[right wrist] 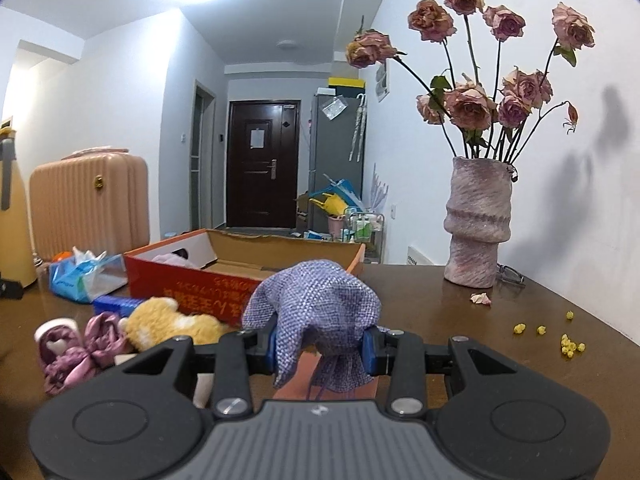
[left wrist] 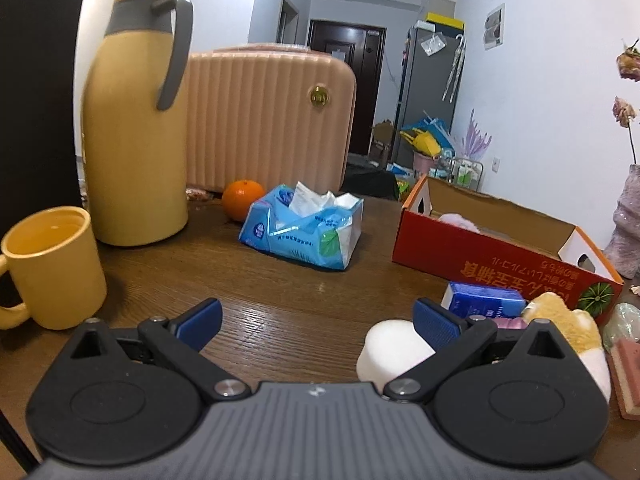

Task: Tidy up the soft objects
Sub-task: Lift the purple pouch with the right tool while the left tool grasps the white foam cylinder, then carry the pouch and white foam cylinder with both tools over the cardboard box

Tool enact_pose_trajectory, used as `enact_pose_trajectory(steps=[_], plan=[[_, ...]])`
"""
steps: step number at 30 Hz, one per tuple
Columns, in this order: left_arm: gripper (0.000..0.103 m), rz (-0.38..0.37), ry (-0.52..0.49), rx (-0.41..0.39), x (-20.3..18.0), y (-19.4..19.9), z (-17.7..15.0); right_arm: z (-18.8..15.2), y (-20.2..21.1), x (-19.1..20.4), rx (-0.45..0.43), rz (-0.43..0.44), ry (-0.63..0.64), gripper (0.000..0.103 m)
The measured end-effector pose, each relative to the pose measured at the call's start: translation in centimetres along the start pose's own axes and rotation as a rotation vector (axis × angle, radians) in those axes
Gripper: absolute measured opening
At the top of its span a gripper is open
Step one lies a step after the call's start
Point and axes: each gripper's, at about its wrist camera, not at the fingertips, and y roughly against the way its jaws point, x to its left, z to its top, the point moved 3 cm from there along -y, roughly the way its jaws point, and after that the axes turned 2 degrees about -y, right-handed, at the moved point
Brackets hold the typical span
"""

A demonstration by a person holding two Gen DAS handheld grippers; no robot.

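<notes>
between the blue pads of the right claw sits a purple woven pouch, pinched at its gathered neck so the body billows up above the jaws, clear of the bench. straight ahead of it, close behind the pouch in the right wrist view, lies the open red cardboard box with something pale and soft already inside.

the step in hand looks like the carry: the pouch is lifted and lined up with the box, not yet over its rim. the next move calls for bringing it forward over the near wall, clearing that edge, then opening the jaws so the pouch drops inside and does not drape on the rim.

the left claw stands wide and holds nothing, low over the bench. just beside its right finger are a white soft block, a yellow plush toy and a blue packet, all against the box's front. a purple satin bow lies near them. these seem the likely next picks.

further out stand a blue tissue pack, an orange, a yellow mug, a yellow thermos jug, and a vase of dried roses.
</notes>
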Motion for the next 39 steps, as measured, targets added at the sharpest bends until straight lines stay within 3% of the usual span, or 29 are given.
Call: enact_pose_trajectory(steps=[18,31,34,36,38,39], plan=[[0.103,-0.095,-0.177,0.134,-4.4,-5.5,-1.4,-0.3,-2.6,-1.4,0.018,-0.031,-0.048,0.037],[0.103,-0.09,-0.169,0.193,-3.9,-6.6,-2.2,-0.6,-2.2,-1.1,0.026,-0.018,-0.039,0.037],[0.089,-0.105,-0.146,0.229,-3.4,-7.3,-2.3,-0.6,-2.1,-1.0,0.023,-0.014,-0.037,0.037],[0.071,-0.103,-0.135,0.224,-3.0,-7.4,-2.2,-0.6,-2.1,-1.1,0.019,-0.013,-0.035,0.037],[0.059,-0.114,-0.138,0.215,-3.1,-7.1,-2.1,-0.6,-2.0,-1.0,0.014,-0.012,-0.031,0.038],[0.059,-0.12,-0.144,0.21,-3.2,-7.0,-2.1,-0.6,-1.9,-0.9,0.011,-0.013,-0.029,0.038]])
